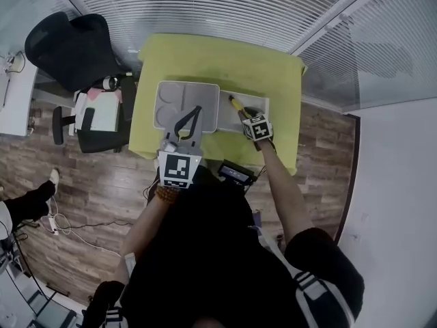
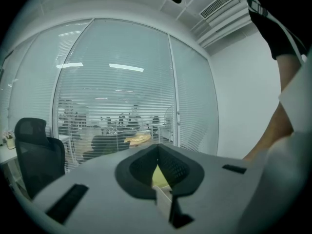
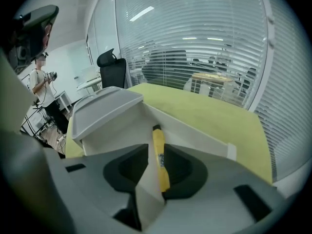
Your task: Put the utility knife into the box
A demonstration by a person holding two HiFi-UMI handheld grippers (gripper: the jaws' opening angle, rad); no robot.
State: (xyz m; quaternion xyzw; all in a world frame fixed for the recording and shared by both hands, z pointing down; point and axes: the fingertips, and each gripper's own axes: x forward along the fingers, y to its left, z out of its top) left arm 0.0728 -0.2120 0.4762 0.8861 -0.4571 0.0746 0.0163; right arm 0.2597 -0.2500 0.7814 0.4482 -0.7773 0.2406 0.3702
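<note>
The yellow utility knife (image 3: pixel 159 155) is clamped between the jaws of my right gripper (image 3: pixel 157 147), its black tip pointing down into the open white box (image 3: pixel 200 130). In the head view the knife (image 1: pixel 234 102) sticks out ahead of the right gripper (image 1: pixel 244 113) over the white box (image 1: pixel 263 103) on the yellow-green table (image 1: pixel 266 67). My left gripper (image 1: pixel 196 109) hovers over the grey lid (image 1: pixel 171 94) to the left of the box, its black fingers meeting at the tips. In the left gripper view the left gripper (image 2: pixel 157 150) points up at the windows with nothing held.
The grey lid (image 3: pixel 105 106) leans against the box's left side. A black office chair (image 1: pixel 75 46) and a second seat with clutter (image 1: pixel 95 118) stand left of the table. A black device (image 1: pixel 237 173) sits at the table's near edge. A person (image 3: pixel 41 82) stands far left.
</note>
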